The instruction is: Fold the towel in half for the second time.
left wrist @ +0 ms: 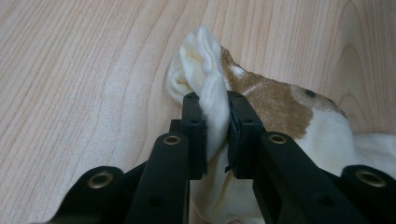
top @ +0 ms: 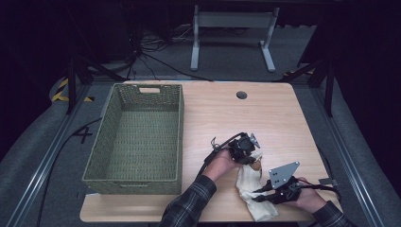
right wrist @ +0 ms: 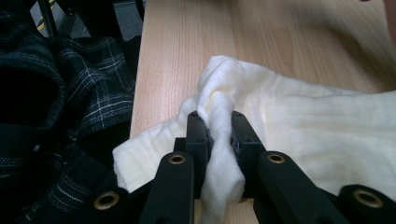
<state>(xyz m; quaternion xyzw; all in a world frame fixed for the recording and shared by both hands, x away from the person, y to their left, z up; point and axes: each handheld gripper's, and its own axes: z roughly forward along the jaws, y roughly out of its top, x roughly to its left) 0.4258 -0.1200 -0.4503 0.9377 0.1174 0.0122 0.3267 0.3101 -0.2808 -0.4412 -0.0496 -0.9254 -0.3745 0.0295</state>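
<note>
Left tool (left wrist: 215, 130): jaws pinched on a raised fold of the cream cloth (left wrist: 205, 88) at the end that bears a tan-brown patch with dark dots; the fabric stands up between the pads and is visibly squeezed. Right tool (right wrist: 219, 140): jaws likewise clamped on a bunched ridge of the same cloth, here at its plain cream end, close to the near edge of the worktop (right wrist: 187, 42).

In the high view the left tool (top: 246, 150) sits farther from the person and the right tool (top: 272, 194), topped by its grey three-cornered plate, nearer; the cloth (top: 250, 189) runs between them as a crumpled strip lying on the worktop (top: 283, 118), right of centre and near the front edge. Gripping opposite ends this way would let the piece be lifted and drawn out flat, or carried as one, which is probably the reason for the two-point hold.

A green woven basket (top: 135, 137) with a handle slot stands on the left part of the worktop, well apart from the cloth, its floor bare; it looks like the likely destination. The person's plaid sleeve (top: 189, 203) enters from below.

No brand, label or legible writing appears on cloth, basket or tools.
</note>
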